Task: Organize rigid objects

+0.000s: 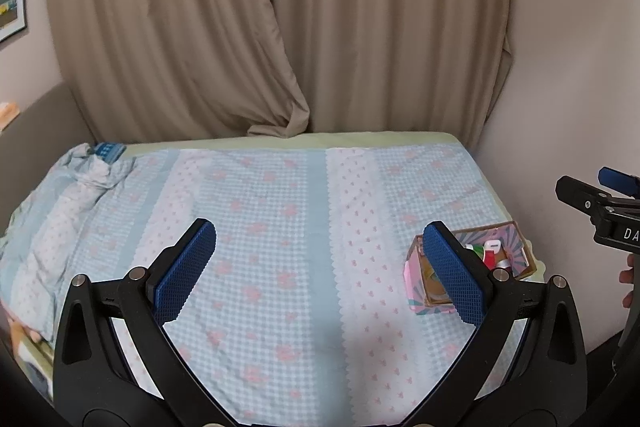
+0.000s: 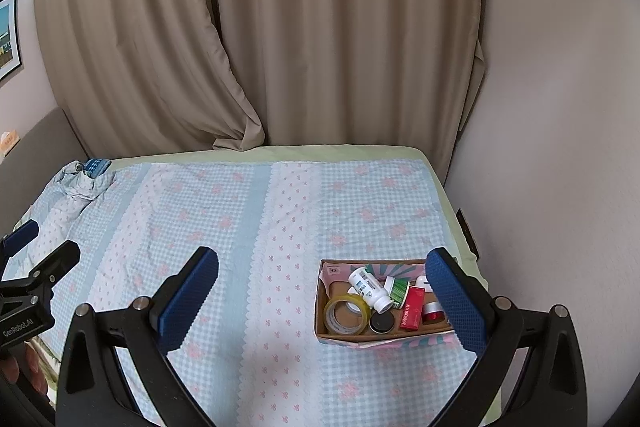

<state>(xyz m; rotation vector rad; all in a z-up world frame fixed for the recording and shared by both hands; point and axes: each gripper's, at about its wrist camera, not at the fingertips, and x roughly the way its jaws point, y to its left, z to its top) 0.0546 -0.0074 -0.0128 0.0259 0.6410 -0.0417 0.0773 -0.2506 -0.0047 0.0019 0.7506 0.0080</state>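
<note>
An open cardboard box [image 2: 320, 311] with a pink and teal outside stands on the bed at the right; it also shows in the left wrist view [image 1: 416, 287]. Inside lie a white bottle [image 2: 370, 287], a roll of clear tape [image 2: 345, 315], a black lid [image 2: 381, 323], a red carton [image 2: 413, 308], a green-labelled bottle [image 2: 397, 291] and a small red jar [image 2: 433, 311]. My right gripper [image 2: 322, 267] is open and empty, above the bed, its right finger over the box's right end. My left gripper [image 1: 320, 243] is open and empty, left of the box.
The bed has a blue checked sheet with pink flowers [image 2: 248, 227]. Bunched bedding with a blue item [image 2: 96, 167] lies at the far left corner. Beige curtains [image 2: 280, 27] hang behind. A white wall [image 2: 560, 147] runs along the right side.
</note>
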